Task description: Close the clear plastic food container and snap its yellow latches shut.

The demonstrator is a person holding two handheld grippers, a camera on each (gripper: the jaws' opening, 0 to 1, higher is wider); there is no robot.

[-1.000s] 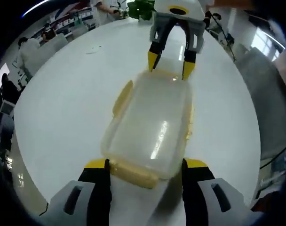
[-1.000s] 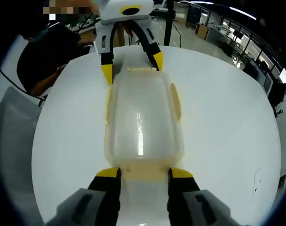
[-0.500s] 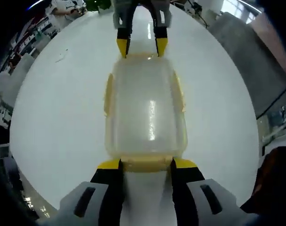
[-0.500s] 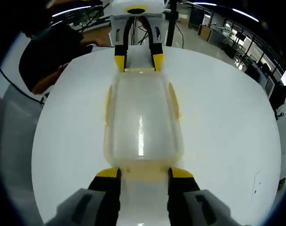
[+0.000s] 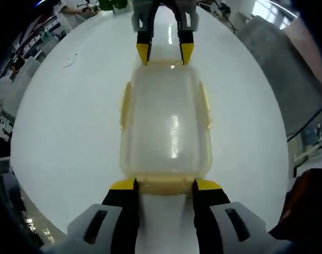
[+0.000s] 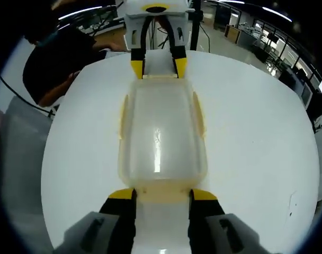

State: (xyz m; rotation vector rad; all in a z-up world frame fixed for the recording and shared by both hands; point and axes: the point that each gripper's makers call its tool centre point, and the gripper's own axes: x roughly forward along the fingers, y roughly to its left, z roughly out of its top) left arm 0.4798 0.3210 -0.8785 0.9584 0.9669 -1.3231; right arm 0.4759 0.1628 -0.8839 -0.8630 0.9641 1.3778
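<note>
Clear plastic food container (image 5: 165,124) sits mid-table on the white round table (image 5: 65,121), lid on. Left claw (image 5: 164,183) straddles the near end latch (image 5: 164,183); jaws apart, one on each side of it, clamped on nothing. Right claw (image 6: 157,194) does the same at the opposite end latch (image 6: 157,192), jaws apart. Each claw also shows at the far end of the other's view.

Side latches (image 5: 125,105) flare outward, so they look unsnapped. End latches: can't tell if seated.

Step in hand, judged: press or pinch the two end latches. Best to push both ends evenly toward each other and downward so the box doesn't skid or the lid lift; then do the side latches one at a time, bracing the opposite side.

Room: bare table all around the box, table edge well apart. Chairs and people lie beyond the rim, not in the way.
</note>
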